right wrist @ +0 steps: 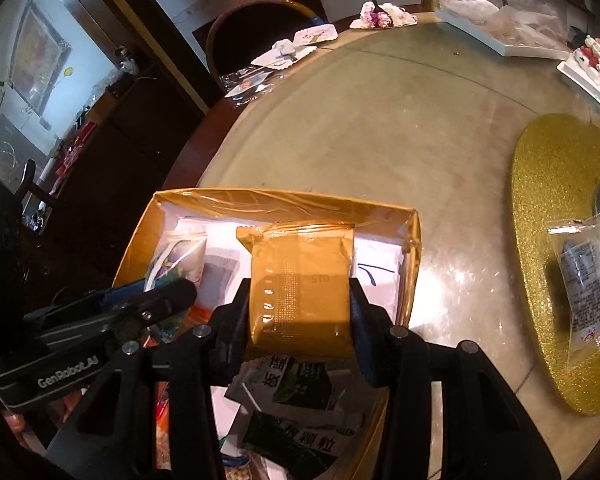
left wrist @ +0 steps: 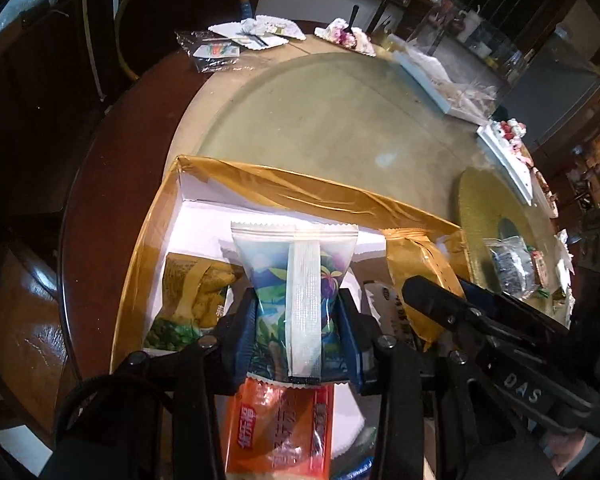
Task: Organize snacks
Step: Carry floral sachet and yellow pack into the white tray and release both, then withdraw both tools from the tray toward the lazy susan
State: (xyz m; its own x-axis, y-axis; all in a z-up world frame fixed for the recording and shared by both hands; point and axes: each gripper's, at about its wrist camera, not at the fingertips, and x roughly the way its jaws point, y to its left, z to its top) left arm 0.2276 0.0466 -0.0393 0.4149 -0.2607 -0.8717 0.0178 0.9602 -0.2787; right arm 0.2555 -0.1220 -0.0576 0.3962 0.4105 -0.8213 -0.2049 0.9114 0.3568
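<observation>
My left gripper is shut on a colourful snack packet with a white seam, held over the gold-taped box. My right gripper is shut on a gold snack packet over the same box; that packet also shows in the left wrist view. Inside the box lie an orange packet, a yellow-green packet and green-and-white packets. The left gripper with its packet shows at the left of the right wrist view.
The box stands on a round table with a glass turntable. A gold glitter board at right bears a clear-wrapped snack. Paper plates with cake, a white tray and a chair lie beyond.
</observation>
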